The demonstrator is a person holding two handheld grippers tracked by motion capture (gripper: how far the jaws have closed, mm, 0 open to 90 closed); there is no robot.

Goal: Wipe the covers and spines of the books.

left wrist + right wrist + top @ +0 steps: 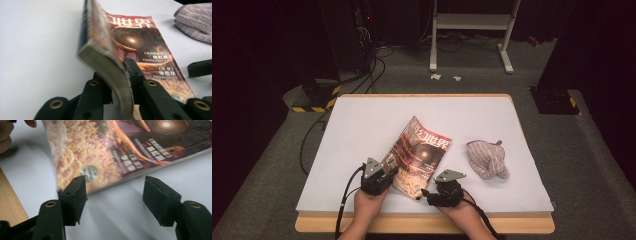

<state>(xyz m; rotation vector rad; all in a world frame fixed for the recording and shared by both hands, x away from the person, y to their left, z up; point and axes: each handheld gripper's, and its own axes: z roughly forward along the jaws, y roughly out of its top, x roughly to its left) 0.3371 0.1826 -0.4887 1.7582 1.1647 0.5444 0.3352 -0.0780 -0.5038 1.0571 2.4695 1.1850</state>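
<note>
A magazine (422, 155) with a red-brown cover lies aslant on the white table sheet (362, 125). My left gripper (393, 172) is shut on its left edge near the lower corner, and that edge is lifted and curled. In the left gripper view the pads (132, 72) pinch the stacked pages of the magazine (140, 42), with my left gripper (120, 75) closed around them. My right gripper (427, 192) sits just below the magazine's bottom corner. In the right gripper view my right gripper (115, 192) stands open, with the magazine (120, 147) just beyond its tips and nothing between the jaws.
A crumpled grey striped cloth (487, 159) lies to the right of the magazine, also seen as the cloth (195, 22) at the upper right. The table's wooden front edge (10, 202) is close behind my right gripper. Cables and a metal stand are on the floor beyond.
</note>
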